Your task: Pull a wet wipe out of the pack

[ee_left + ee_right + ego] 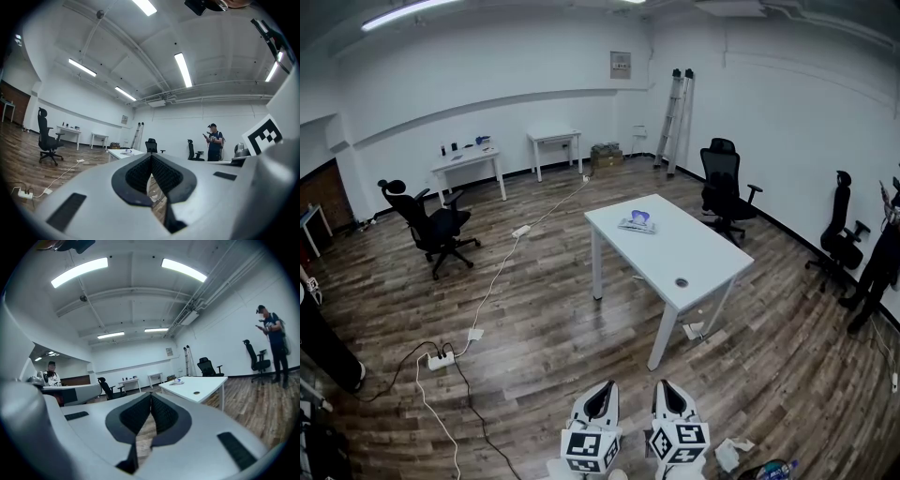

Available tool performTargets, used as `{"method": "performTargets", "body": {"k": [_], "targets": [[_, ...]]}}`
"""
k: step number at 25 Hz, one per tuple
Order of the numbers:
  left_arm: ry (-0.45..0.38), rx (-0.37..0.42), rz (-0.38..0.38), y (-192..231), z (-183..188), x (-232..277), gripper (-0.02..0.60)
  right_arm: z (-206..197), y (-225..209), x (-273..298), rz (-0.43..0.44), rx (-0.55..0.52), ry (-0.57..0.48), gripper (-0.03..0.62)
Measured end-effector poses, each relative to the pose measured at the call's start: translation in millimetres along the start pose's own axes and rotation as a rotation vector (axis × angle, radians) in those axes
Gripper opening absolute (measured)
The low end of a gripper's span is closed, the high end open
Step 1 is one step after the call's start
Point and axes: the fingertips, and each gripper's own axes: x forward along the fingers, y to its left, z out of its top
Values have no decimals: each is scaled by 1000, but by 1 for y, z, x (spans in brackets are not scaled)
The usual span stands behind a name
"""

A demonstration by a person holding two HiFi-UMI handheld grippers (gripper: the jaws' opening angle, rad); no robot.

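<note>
The wet wipe pack (637,221) lies flat near the far end of a white table (694,258) in the middle of the room. It also shows small and far off as the pack (125,152) in the left gripper view and the pack (177,381) in the right gripper view. My left gripper (599,398) and right gripper (672,396) are side by side at the bottom of the head view, well short of the table. Both point level toward it. The left gripper (151,157) and right gripper (151,396) have their pads together with nothing between them.
Office chairs (436,225) (725,192) stand left of and behind the table. A power strip (441,359) and cables (502,267) cross the wooden floor on the left. Crumpled wipes (729,455) lie on the floor at lower right. A person (877,267) stands at the right wall. A ladder (673,122) leans at the back.
</note>
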Motion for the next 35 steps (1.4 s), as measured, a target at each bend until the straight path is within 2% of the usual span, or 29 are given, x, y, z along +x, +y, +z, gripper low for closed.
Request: {"method": "performTargets", "body": {"k": [20, 27, 35], "targets": [[10, 10, 37, 9, -10, 90, -2, 13, -53, 73, 33, -4, 19, 9], [22, 17, 26, 3, -17, 115, -2, 17, -75, 86, 22, -4, 21, 9], [24, 24, 26, 2, -19, 123, -2, 15, -85, 93, 16, 13, 27, 9]]}}
